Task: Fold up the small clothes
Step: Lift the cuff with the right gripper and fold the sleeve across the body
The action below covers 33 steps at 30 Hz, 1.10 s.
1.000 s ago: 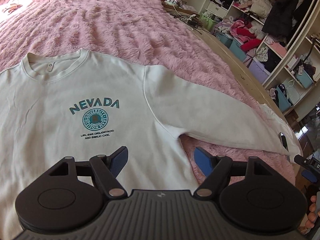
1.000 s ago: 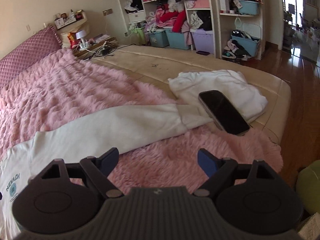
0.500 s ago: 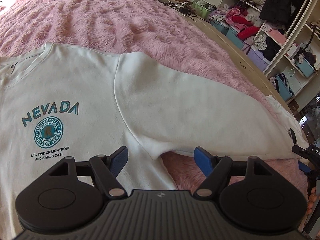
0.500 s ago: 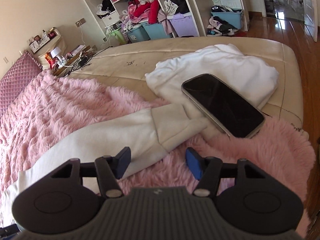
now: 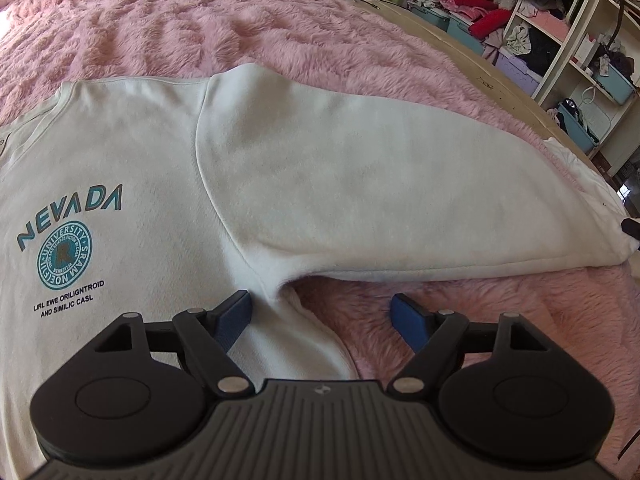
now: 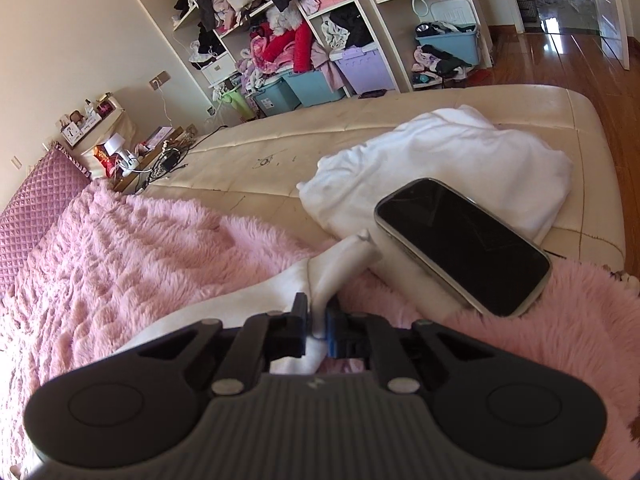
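Bedding comes first: one fluffy pink blanket (image 5: 168,32) covers the mattress, and one white "NEVADA" sweatshirt (image 5: 132,168) lies flat on it, sleeve (image 5: 380,196) stretched sideways. One crumpled white garment (image 6: 460,148) sits on the bare cream mattress edge (image 6: 304,140), with one black phone (image 6: 464,244) lying across it just beside the sleeve's cuff (image 6: 340,260). The right gripper (image 6: 318,330) has just closed and pinches that cuff; the left gripper (image 5: 320,316) hangs wide over the armpit.

sweatshirt (image 5: 132,152) on blanket (image 5: 200,28), phone (image 6: 464,246) beside cuff (image 6: 344,260)
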Motion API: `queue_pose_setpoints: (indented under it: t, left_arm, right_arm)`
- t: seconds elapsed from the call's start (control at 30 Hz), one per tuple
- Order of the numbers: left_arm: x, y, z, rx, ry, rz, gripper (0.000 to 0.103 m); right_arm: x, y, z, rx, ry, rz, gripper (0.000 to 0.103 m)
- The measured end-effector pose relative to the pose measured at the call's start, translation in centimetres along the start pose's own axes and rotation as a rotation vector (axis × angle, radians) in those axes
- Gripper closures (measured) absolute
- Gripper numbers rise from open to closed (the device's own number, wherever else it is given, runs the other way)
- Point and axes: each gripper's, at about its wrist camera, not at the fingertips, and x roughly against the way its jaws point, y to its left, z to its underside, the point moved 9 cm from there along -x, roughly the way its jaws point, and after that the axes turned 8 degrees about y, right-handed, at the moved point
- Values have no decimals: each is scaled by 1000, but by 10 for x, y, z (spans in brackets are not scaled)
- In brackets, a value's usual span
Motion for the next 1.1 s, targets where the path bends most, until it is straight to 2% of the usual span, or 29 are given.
queue_pose_setpoints:
  t: [0.2, 0.27, 0.33, 0.37, 0.57, 0.77, 0.97, 1.1]
  left_arm:
    - [-3, -5, -2, -62, -4, 16, 9]
    - [3, -3, -5, -59, -3, 45, 9]
    - [15, 2, -10, -40, -18, 84, 16]
    - [23, 6, -12, -31, -26, 94, 17]
    - [81, 51, -18, 5, -107, 63, 16]
    - [133, 127, 1, 77, -151, -12, 16]
    - [187, 234, 44, 243, -208, -114, 15]
    - [209, 297, 76, 347, -217, -188, 15]
  right_arm:
    - [34, 38, -10, 65, -55, -57, 101]
    - [50, 61, -16, 88, -79, -91, 101]
    - [67, 89, -20, 118, -101, -136, 101]
    - [75, 103, -21, 134, -110, -155, 101]
    - [118, 210, -5, 238, -137, -318, 101]
    - [151, 319, 58, 348, -113, -491, 101]
    - [170, 408, 159, 443, -17, -654, 101]
    - [167, 459, 250, 506, 103, -740, 101]
